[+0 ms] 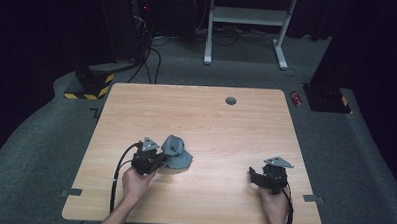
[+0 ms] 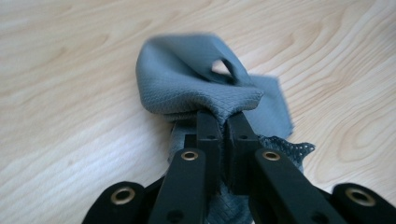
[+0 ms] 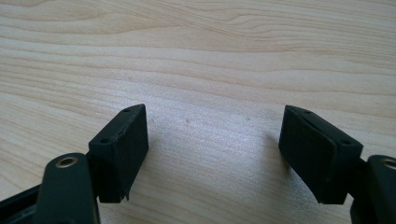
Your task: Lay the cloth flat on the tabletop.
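Pinching: the left gripper (image 1: 157, 159) has its jaws closed tight on a bunched fold of the grey cloth (image 1: 177, 154); in the left gripper view the fabric (image 2: 196, 79) puckers up right at the tips (image 2: 223, 119).
Left hand: the person's left hand (image 1: 135, 182) holds this gripper low on the table's left half, pointed toward the right and a little away from the person.
Cloth position: crumpled, left of the table's middle, directly ahead of the closed jaws and touching them; most of it lies on the wood beyond them, with a raised loop above the pinch.
Cloth axis: no clear long axis while it is heaped; from above the heap spreads rightward from the grip, a loose flap lying flat on its far side.
Key relation: the free part of the cloth lies to the right of the left gripper, so it faces the other hand across bare wood.
Open room: the table (image 1: 211, 117) is bare between the cloth and the right gripper, and bare toward the far edge; only a small round grommet (image 1: 231, 100) sits near that edge.
Right gripper: the right gripper (image 1: 257, 175) rests near the table's right side, well apart from the cloth; its jaws stand wide apart with nothing between them, over plain wood grain (image 3: 210, 70).
Nearer hand: the left, already gripping; my judgement is that the right would have to travel leftward to reach a free corner.
Edges: both hands sit close to the near edge, so room to pull lies away from the person and sideways.
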Demonstrator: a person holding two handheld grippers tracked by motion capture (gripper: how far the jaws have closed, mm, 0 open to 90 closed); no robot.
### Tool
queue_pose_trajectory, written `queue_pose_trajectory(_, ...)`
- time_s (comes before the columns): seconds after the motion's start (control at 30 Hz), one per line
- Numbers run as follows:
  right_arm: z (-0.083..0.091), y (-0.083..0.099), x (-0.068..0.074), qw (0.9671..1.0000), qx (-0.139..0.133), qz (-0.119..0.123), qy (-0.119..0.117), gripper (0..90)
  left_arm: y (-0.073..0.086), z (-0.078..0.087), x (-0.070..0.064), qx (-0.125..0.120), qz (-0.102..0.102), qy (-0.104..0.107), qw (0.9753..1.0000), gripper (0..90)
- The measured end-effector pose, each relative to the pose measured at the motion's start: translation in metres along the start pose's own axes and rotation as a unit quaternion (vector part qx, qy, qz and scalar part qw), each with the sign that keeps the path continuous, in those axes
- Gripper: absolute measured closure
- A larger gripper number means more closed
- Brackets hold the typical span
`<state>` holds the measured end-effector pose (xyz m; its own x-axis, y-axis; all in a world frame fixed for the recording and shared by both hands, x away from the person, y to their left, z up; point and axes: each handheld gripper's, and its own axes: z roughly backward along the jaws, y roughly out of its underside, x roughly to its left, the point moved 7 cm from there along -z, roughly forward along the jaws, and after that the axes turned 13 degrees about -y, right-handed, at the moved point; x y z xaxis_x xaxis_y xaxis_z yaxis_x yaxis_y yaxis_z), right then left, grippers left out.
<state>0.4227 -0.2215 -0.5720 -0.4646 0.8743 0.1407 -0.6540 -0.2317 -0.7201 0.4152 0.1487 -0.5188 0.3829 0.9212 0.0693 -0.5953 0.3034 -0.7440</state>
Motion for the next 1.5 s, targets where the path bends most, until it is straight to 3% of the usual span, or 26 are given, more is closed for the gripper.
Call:
queue_pose_trajectory(0.2,0.0,0.0,0.0,1.0,0.0,0.0,0.0,23.7,-0.021,0.001,-0.012,-0.011,0.005,0.03,0.9995,86.3)
queue_pose_trajectory(0.4,0.0,0.0,0.0,1.0,0.0,0.0,0.0,23.7,-0.036,-0.001,-0.022,-0.02,0.003,0.042,0.9989,86.3)
queue_pose_trajectory(0.5,0.0,0.0,0.0,1.0,0.0,0.001,0.0,23.8,-0.048,-0.003,-0.029,-0.022,-0.009,0.049,0.9985,86.3)
queue_pose_trajectory(0.77,0.0,0.0,0.0,1.0,0.0,0.0,0.0,23.8,-0.065,-0.01,-0.045,-0.027,-0.002,0.077,0.9967,86.0)
queue_pose_trajectory(1.17,0.0,0.0,0.0,1.0,-0.001,0.001,0.0,23.8,-0.071,-0.031,-0.081,-0.012,-0.022,0.1,0.9947,85.4)
queue_pose_trajectory(1.5,0.0,0.0,0.0,1.0,-0.001,0.001,0.0,23.9,-0.063,-0.049,-0.094,0.006,-0.032,0.106,0.9939,84.0)
